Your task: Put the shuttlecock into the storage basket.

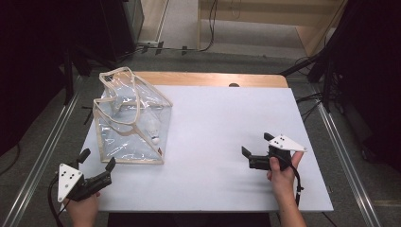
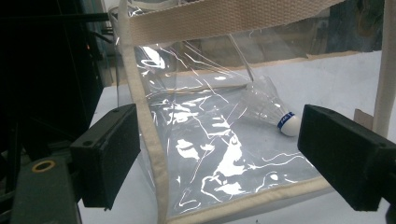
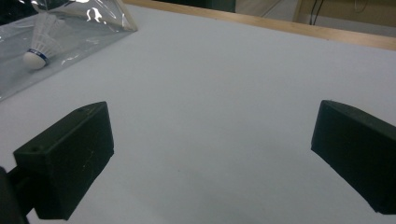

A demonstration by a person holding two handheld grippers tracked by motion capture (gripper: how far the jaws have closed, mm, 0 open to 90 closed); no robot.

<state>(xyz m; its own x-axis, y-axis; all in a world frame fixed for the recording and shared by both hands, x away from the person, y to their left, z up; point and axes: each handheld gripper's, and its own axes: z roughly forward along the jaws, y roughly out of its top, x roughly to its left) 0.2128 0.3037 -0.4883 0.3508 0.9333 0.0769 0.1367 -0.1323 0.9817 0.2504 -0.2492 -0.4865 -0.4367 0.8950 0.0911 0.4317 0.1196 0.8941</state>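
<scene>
Two tongs, both spread wide, nothing held. Left tongs (image 1: pixel 98 160) at near-left corner of clear bag (image 1: pixel 130 120), straddling its cream-trimmed edge (image 2: pixel 148 140). Bag standing at left of white surface (image 1: pixel 227 127), shuttlecock (image 2: pixel 275 114) lying inside, cork toward near-right corner. Probably best to close on webbing trim, not slick film, to steady bag. Right tongs (image 1: pixel 256 150) well apart at near right, over bare surface. Blue band on cork, small tag at bag corner; writing unreadable.
</scene>
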